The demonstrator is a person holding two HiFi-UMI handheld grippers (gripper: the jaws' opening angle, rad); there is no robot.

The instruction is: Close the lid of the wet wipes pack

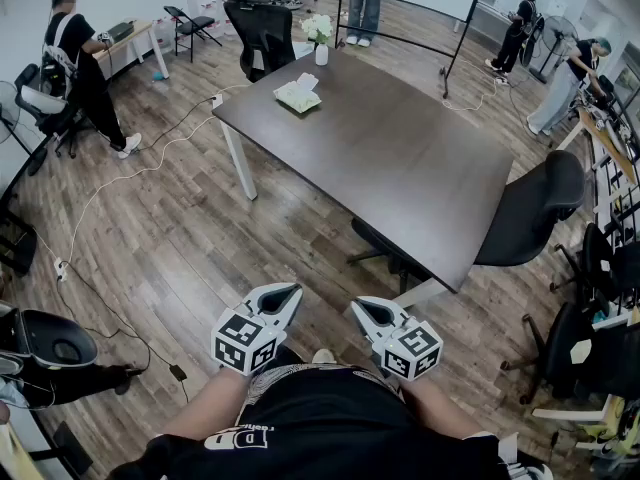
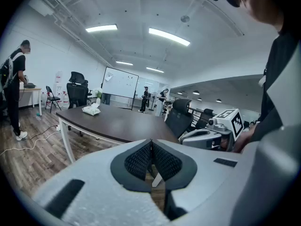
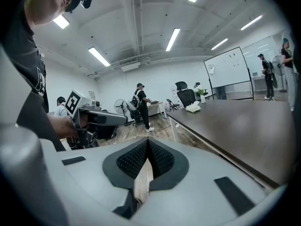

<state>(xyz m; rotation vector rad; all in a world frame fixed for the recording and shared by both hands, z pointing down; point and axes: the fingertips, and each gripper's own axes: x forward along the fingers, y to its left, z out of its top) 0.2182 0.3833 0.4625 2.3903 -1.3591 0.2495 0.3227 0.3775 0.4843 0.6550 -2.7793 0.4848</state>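
Observation:
The wet wipes pack lies near the far left end of the dark table, white with a tissue sticking up from its top; its lid is too small to make out. It also shows far off as the pack and the pack in the two gripper views. My left gripper and right gripper are held close to my body, well short of the table's near corner and far from the pack. Both are shut with nothing between the pads: left gripper, right gripper.
A vase of white flowers stands beyond the pack. Black office chairs sit at the table's far end and right side. Cables run across the wooden floor on the left. Several people stand around the room's edges.

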